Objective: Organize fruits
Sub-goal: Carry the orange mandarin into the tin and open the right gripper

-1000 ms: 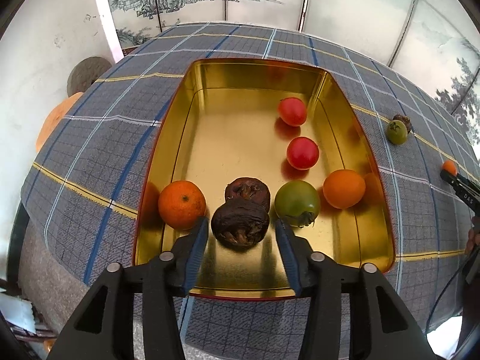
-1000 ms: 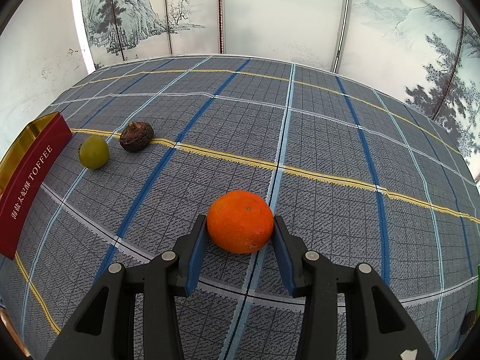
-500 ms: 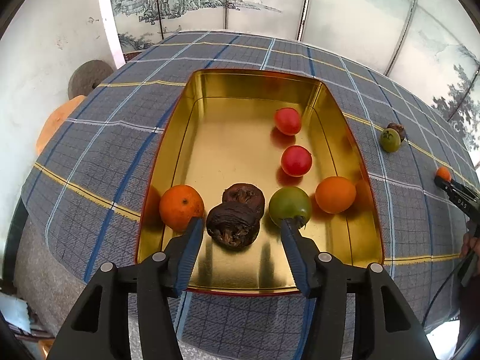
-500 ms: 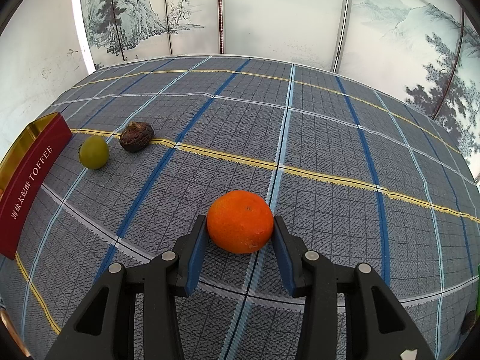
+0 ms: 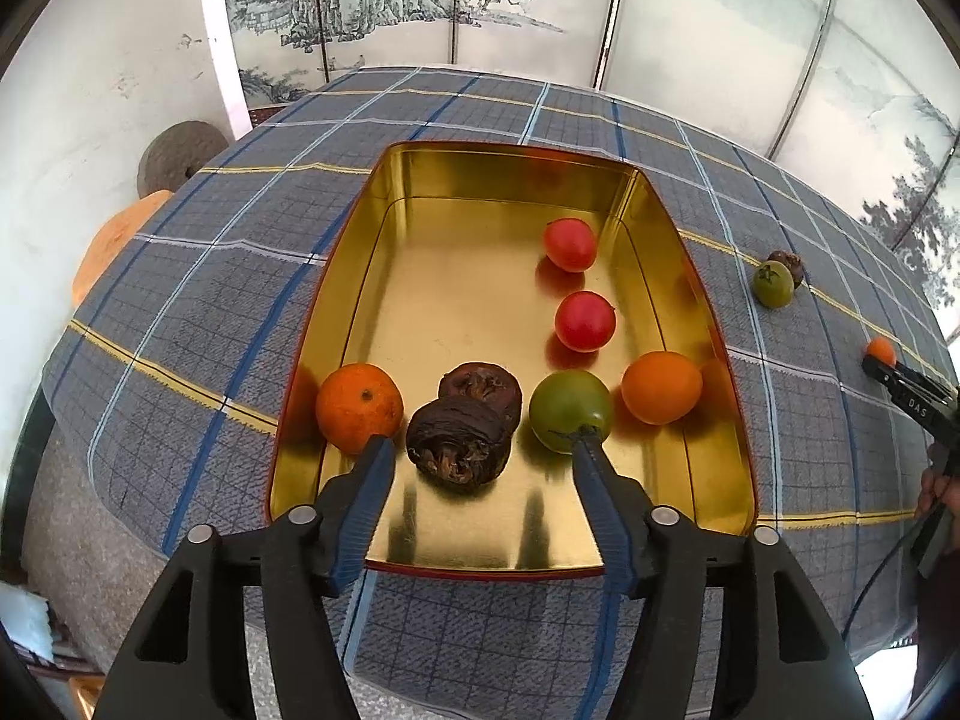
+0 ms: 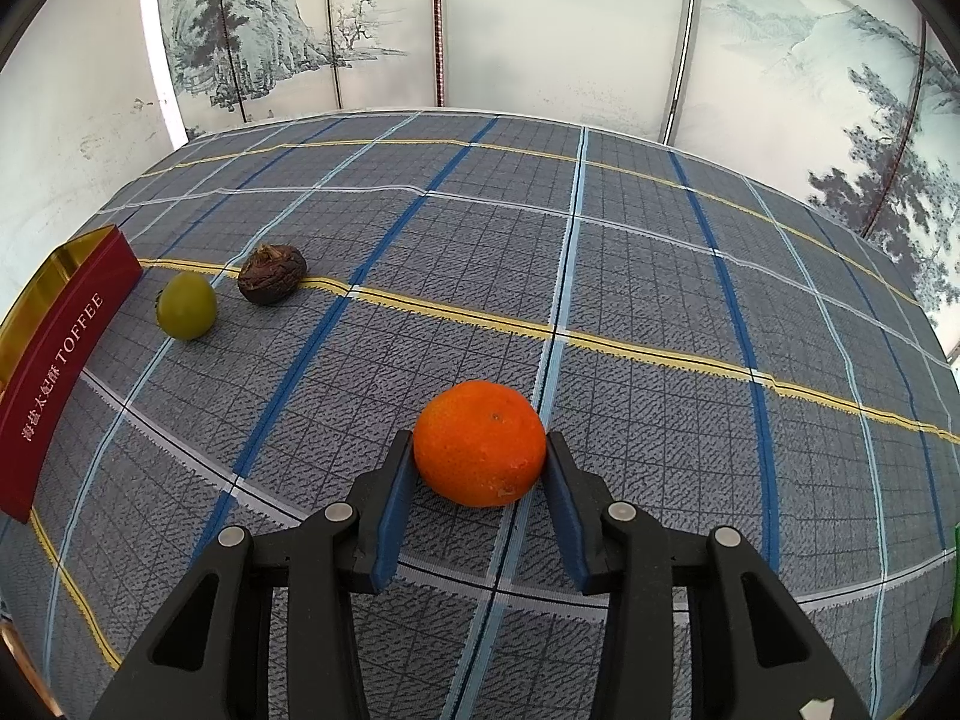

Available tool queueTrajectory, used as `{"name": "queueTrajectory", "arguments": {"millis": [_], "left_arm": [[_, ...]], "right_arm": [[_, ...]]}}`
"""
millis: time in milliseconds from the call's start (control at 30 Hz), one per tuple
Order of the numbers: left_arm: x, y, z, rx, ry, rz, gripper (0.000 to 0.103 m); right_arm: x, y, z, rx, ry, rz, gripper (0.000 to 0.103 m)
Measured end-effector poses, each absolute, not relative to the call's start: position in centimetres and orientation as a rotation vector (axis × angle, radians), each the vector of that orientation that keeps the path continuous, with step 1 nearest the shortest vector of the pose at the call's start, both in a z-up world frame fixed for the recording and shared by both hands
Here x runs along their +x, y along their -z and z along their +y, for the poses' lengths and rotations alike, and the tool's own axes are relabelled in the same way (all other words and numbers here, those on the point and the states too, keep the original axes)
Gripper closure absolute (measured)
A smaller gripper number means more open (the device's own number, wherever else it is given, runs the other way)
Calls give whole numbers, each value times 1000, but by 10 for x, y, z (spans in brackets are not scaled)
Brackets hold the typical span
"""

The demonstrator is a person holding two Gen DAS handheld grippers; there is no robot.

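Left wrist view
Left gripper: hovering over the near end of the tin, jaws standing apart and just having been opening; dark wrinkled fruit lying between them, clear of both pads.
Gold tin: sitting on the checked tablecloth, holding seven fruits.
Dark wrinkled fruit: resting on the tin floor, touching a second dark fruit behind it.
Left orange: lying by the tin's left wall, just beyond the left finger's tip.
Green tomato: sitting right of the dark pair, at the right finger's tip.
Other fruit in the tin: an orange near the right wall, two red tomatoes lying further back.

Right wrist view
Right gripper: pointing down at the table, pads pressing both sides of the mandarin.
Mandarin: sitting clamped between the pads, low over the cloth; contact with the cloth not clear.
Green fruit: lying on the cloth near the tin's red side.
Brown fruit: lying just beside the green one, to its right.
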State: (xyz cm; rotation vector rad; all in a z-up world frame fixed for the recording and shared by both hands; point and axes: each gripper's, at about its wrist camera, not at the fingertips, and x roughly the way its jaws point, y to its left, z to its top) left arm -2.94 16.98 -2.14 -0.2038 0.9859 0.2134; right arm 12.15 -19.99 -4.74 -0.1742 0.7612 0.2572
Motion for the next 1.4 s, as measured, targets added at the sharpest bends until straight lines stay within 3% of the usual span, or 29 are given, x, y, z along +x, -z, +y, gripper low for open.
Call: {"name": "queueTrajectory", "arguments": {"millis": [267, 900, 1400], "left_arm": [[-33, 18, 171, -224, -212, 964, 30], [-60, -2, 203, -264, -316, 892, 28], [-75, 9, 230, -280, -408, 912, 28]], "right_arm": [[114, 41, -184, -174, -287, 770, 65], [45, -5, -16, -288, -744, 689, 65], [37, 21, 79, -423, -864, 725, 64]]}}
